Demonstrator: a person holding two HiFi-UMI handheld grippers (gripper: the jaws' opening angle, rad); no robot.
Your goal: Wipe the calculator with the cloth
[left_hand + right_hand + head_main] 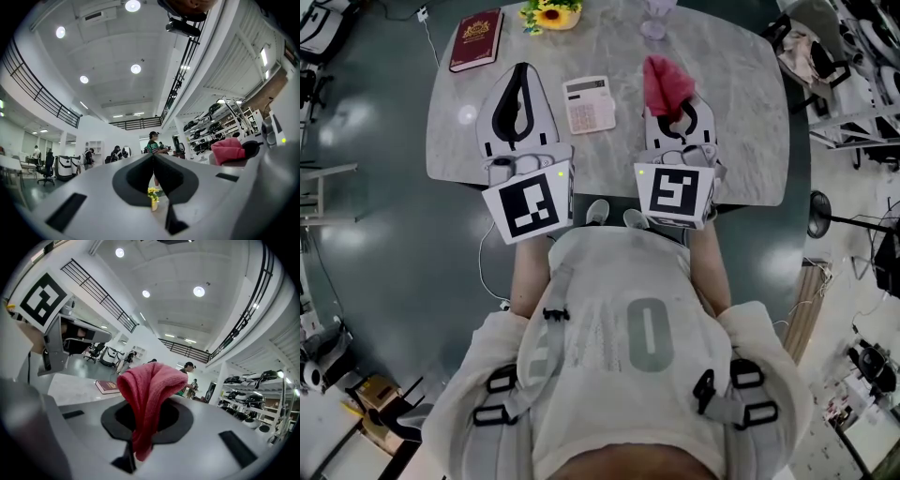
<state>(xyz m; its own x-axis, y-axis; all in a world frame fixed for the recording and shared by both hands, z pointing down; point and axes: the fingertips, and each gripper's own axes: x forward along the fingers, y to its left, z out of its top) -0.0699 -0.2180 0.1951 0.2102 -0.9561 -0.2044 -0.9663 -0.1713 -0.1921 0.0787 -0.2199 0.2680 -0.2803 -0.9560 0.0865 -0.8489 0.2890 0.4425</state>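
Pink-red cloth is clamped in the right gripper. That gripper's view shows the fabric bunched between the jaws and flopping over the top. Left gripper: jaws together, nothing btwn them.

Calculator lies flat on the grey marble table, btwn the two grippers and touching neither. In the head view the cloth sits at approx 2 o'clock of the calc, near but apart, and the left gripper is at 9 o'clock.

Progress, as I judge it: pick-up of the cloth is done, wiping not yet begun. Left to do: bring the cloth over the calc, press down, rub keys and display. The left gripper could steady the calc, since it looks light and may slide.

Around the calc:
- dark red book at 10 o'clock
- yellow flowers at 11 o'clock, at the far edge
- clear glass item at 1 o'clock, can't tell what it is

None of these lies btwn cloth and calc.
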